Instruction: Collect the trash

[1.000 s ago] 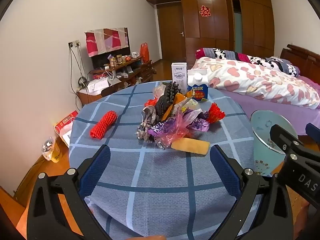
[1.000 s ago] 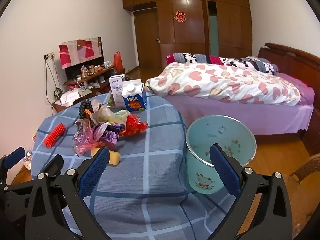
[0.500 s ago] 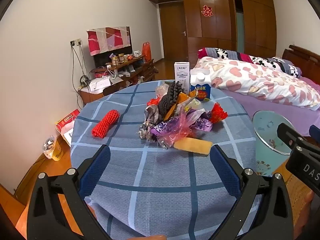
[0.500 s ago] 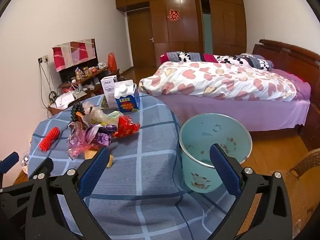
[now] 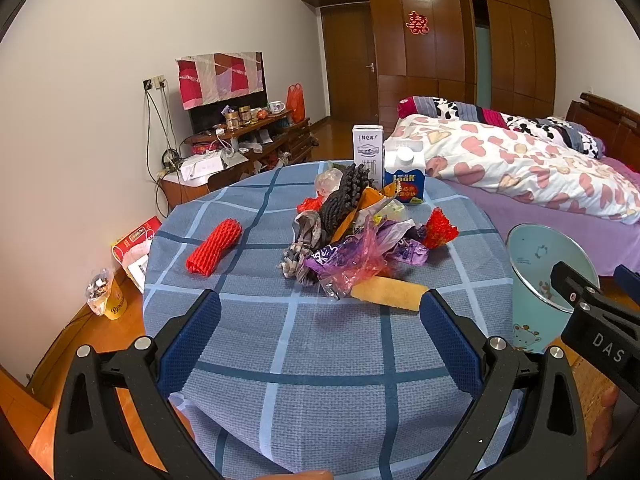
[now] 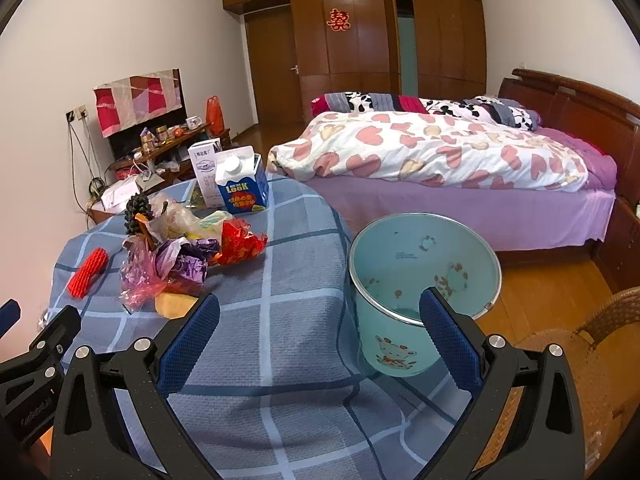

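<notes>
Compared with 1 second ago, both views show the table and its litter slightly larger and nearer, so both tools have crept forward; nothing on the cloth has shifted and nothing has been picked up, which I judge to mean collection has not started and the approach is under way. The left gripper [image 5: 320,312] is spread wide with nothing between its blue pads, and the right gripper [image 6: 320,312] is likewise spread and empty. The trash pile [image 5: 360,232] sits near the middle of the round table [image 5: 280,360], made up of crumpled wrappers, a pink bag and a dark netted piece. At its near edge lies the yellow foam roll [image 5: 386,294], the closest item to the left tool: its long axis runs roughly left to right across the left wrist view, the right end angled a little toward the camera and lying just beside the right-hand pad. A red mesh sleeve [image 5: 214,252] lies apart on the left, its long axis diagonal, far end up and to the right. 2 cartons [image 5: 404,176] stand upright behind the pile (whether empty cannot be told). The teal bin [image 6: 424,272] stands on the floor just beside the table's right edge, mouth open and apparently empty.
</notes>
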Tool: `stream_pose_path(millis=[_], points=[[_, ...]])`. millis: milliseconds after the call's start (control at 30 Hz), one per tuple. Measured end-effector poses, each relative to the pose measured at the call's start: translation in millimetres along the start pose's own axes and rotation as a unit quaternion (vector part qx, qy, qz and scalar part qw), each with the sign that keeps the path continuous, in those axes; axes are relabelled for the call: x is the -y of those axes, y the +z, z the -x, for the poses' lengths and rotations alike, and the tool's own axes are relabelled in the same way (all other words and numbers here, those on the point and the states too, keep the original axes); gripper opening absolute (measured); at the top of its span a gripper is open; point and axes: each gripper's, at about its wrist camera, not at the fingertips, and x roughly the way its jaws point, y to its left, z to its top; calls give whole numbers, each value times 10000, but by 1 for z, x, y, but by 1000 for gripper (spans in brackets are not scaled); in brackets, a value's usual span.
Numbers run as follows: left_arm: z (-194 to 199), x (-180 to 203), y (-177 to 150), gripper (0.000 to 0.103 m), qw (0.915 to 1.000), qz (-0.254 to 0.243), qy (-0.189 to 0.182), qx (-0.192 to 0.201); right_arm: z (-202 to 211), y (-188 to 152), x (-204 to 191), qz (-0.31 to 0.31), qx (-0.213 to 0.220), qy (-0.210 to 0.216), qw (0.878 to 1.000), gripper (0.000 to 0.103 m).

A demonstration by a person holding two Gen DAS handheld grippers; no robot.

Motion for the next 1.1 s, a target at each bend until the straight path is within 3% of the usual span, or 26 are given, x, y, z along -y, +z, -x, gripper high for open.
stream_pose_path(millis=[1100], points=[[1, 3, 5, 97, 10000, -20, -46, -2, -1, -1, -1, -24, -14, 37, 10000, 98]])
